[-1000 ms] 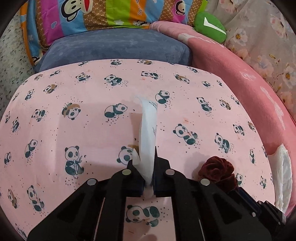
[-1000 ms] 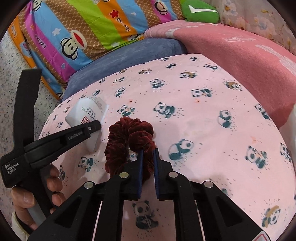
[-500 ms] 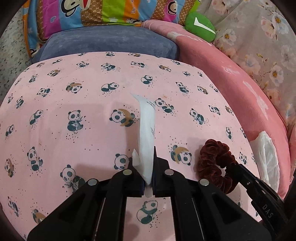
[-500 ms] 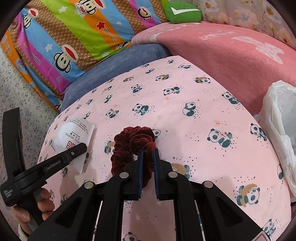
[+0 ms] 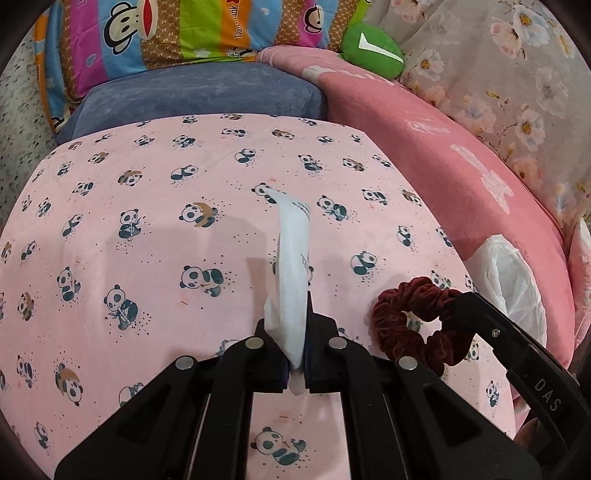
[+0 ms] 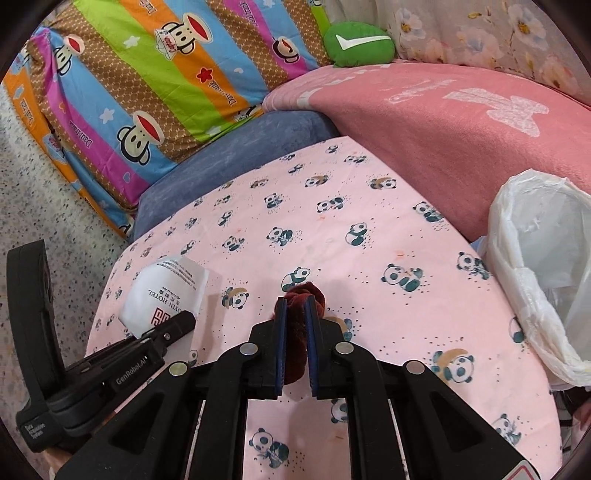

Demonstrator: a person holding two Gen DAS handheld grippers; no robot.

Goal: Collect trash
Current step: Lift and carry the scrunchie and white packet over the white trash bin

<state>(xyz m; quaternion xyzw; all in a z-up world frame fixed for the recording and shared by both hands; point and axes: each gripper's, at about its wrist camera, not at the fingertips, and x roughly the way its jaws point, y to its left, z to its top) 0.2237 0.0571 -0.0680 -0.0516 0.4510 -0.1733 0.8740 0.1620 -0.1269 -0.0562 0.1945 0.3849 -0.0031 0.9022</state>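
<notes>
1. Left wrist view. The left gripper (image 5: 295, 354) is clamped on a white paper sachet (image 5: 293, 280), seen edge-on, which stands up from between the fingers above the panda-print sheet (image 5: 147, 229). To its right the right gripper (image 5: 458, 299) enters from the lower right, its tip gripping a dark red velvet scrunchie (image 5: 410, 325) whose open ring shows fully here. A white plastic bag (image 5: 513, 280) lies at the sheet's right edge against the pink blanket (image 5: 424, 140). A blue cushion (image 5: 199, 92) and a striped monkey-print pillow (image 5: 177, 33) lie beyond.

2. Right wrist view. The right gripper (image 6: 295, 332) is closed narrowly on the scrunchie (image 6: 301, 306), visible only as a bunched strip between the fingers. This view alone shows the flat face of the sachet (image 6: 166, 295), printed with "HOTEL" lettering and a red mark, held by the left gripper (image 6: 181, 321) at lower left. The plastic bag (image 6: 535, 266) stands open at the right edge, its mouth gaping, detail that the other view lacks. A green cushion (image 6: 356, 44) sits at the top.

3. Change from half a second ago. Both grips are unchanged. In the right wrist view the bag fills much more of the frame, and the scrunchie has turned from a visible ring to a strip. In the left wrist view the bag has drawn nearer.
</notes>
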